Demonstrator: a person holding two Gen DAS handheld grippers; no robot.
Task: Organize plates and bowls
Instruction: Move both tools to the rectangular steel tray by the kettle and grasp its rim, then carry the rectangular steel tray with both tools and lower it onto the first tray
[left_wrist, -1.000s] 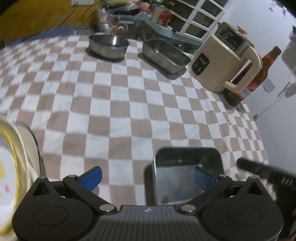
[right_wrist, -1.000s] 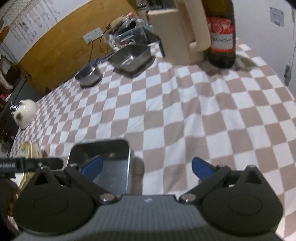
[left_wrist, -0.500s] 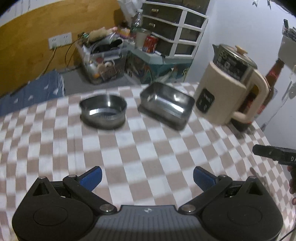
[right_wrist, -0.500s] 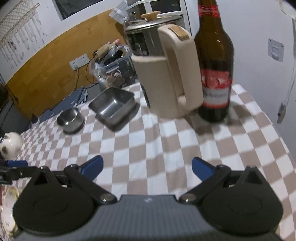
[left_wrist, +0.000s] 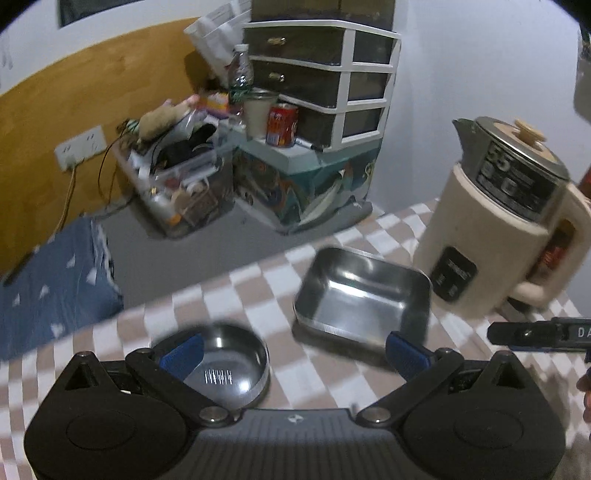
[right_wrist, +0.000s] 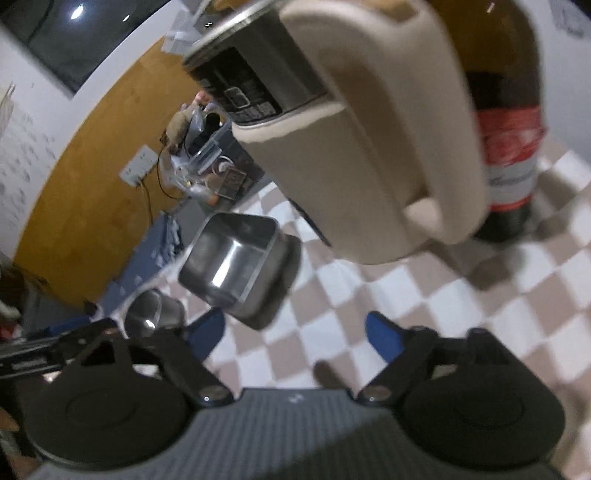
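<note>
round steel bowl, square steel dish beside it, checkered cloth

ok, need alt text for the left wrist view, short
An open left hand-held gripper hangs empty over a checked tablecloth, above a round steel bowl and a rectangular steel tray. A cream electric kettle stands to the right; a cluttered floor and drawer unit lie beyond.

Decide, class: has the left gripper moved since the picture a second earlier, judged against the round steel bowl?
Yes. The left gripper has travelled forward across the checked cloth: the round steel bowl, formerly far off, now lies right at its left finger.
</note>
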